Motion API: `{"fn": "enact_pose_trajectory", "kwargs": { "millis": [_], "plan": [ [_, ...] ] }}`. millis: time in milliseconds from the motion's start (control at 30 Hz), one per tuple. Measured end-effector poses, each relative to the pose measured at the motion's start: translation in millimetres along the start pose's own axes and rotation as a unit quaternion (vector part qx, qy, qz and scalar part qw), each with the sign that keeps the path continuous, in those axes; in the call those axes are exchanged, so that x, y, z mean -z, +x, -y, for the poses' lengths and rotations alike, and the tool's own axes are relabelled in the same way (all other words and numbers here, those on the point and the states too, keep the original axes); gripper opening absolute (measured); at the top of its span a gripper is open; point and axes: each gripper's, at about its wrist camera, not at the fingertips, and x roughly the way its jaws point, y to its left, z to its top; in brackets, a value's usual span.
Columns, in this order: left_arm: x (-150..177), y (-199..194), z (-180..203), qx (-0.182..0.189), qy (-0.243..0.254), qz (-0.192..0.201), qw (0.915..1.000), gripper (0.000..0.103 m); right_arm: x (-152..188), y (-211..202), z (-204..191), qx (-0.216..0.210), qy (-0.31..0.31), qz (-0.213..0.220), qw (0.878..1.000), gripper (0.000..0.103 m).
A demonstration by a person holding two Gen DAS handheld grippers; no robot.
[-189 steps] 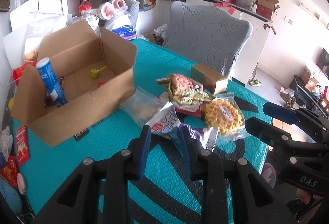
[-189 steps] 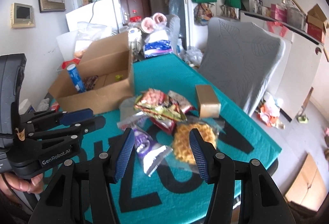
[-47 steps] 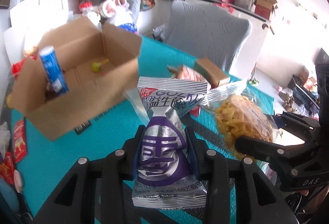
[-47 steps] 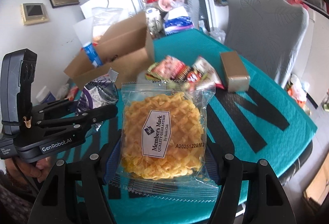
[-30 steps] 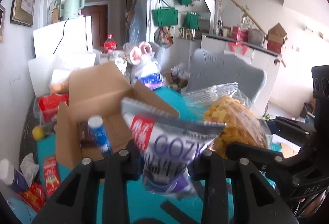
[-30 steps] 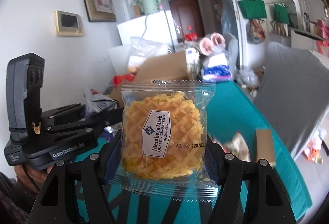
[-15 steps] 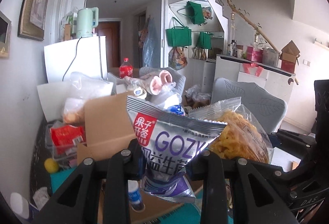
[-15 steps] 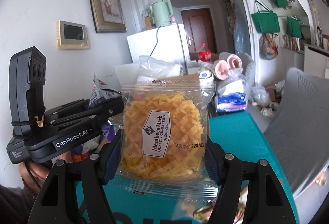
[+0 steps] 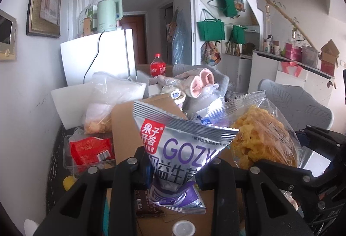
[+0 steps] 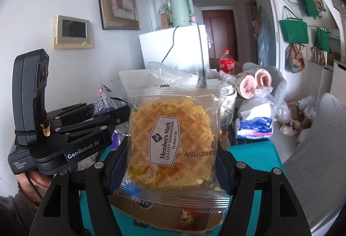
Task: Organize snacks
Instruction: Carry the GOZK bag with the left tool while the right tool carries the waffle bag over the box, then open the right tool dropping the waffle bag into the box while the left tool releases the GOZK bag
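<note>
Transport step: the left gripper [image 9: 175,167] pinches the silver-purple snack pouch [image 9: 179,149] and the right gripper [image 10: 170,160] clamps the waffle packet [image 10: 170,138] — both held above the cardboard box [image 9: 123,127]. The next move likely calls for lowering each over the opening, then spreading the jaws.

A silver and purple snack pouch [image 9: 179,153], printed with a red logo square and the letters "GOZK", stood upright and slightly twisted, pinched at its waist, above the open cardboard box [image 9: 125,127]. Just beside it, to its right, a clear packet holding a round golden waffle [image 10: 173,138] was held upright too, its white "Member's Mark" label facing the right wrist camera, its crimped lower edge hanging over the box's rim [image 10: 173,219]. Inside the box lay a dark wrapped bar [image 9: 144,205].
</note>
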Motion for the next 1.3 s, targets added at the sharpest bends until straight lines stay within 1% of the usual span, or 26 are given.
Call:
{"fn": "enact_pose_trajectory", "kwargs": {
  "millis": [100, 267, 333, 500, 633, 733, 800, 867, 933, 1000, 1033, 1067, 1100, 1300],
  "plan": [
    [-1, 14, -7, -0.018, 0.000, -0.014, 0.9997, 0.029, -1, 15, 1, 0.001, -0.003, -0.011, 1.000, 0.070],
    [7, 40, -15, -0.037, -0.003, -0.054, 0.9979, 0.029, 0, 43, 4, 0.007, 0.002, -0.047, 0.999, 0.070],
    [11, 48, -16, -0.052, -0.003, -0.065, 0.9965, 0.029, 2, 50, 5, 0.014, 0.003, -0.055, 0.998, 0.070],
    [18, 62, -19, -0.066, -0.005, -0.092, 0.9935, 0.029, 9, 64, 9, 0.024, 0.009, -0.077, 0.997, 0.071],
    [19, 64, -27, -0.070, -0.034, -0.102, 0.9918, 0.029, 14, 68, 7, 0.036, 0.000, -0.085, 0.996, 0.072],
    [18, 65, -28, -0.082, -0.036, -0.110, 0.9899, 0.029, 14, 67, 7, 0.045, -0.002, -0.084, 0.995, 0.074],
    [16, 63, -30, -0.082, -0.039, -0.104, 0.9904, 0.029, 13, 64, 6, 0.051, -0.004, -0.082, 0.995, 0.079],
    [13, 59, -30, -0.092, -0.040, -0.095, 0.9904, 0.030, 10, 60, 5, 0.056, -0.009, -0.080, 0.995, 0.079],
    [9, 55, -29, -0.101, -0.033, -0.094, 0.9899, 0.034, 9, 57, 4, 0.057, -0.011, -0.080, 0.995, 0.079],
    [6, 52, -28, -0.097, -0.030, -0.096, 0.9902, 0.045, 8, 53, 3, 0.060, -0.013, -0.080, 0.995, 0.079],
    [4, 50, -27, -0.093, -0.031, -0.095, 0.9907, 0.048, 7, 50, 2, 0.065, -0.016, -0.077, 0.995, 0.079],
    [3, 48, -26, -0.094, -0.031, -0.095, 0.9905, 0.055, 6, 47, 0, 0.071, -0.020, -0.074, 0.995, 0.079],
    [2, 46, -25, -0.096, -0.029, -0.094, 0.9905, 0.059, 5, 44, -1, 0.074, -0.023, -0.071, 0.994, 0.079],
    [-6, 28, -20, -0.093, -0.028, -0.086, 0.9915, 0.061, -3, 25, -8, 0.085, -0.027, -0.056, 0.994, 0.079]
  ]
}}
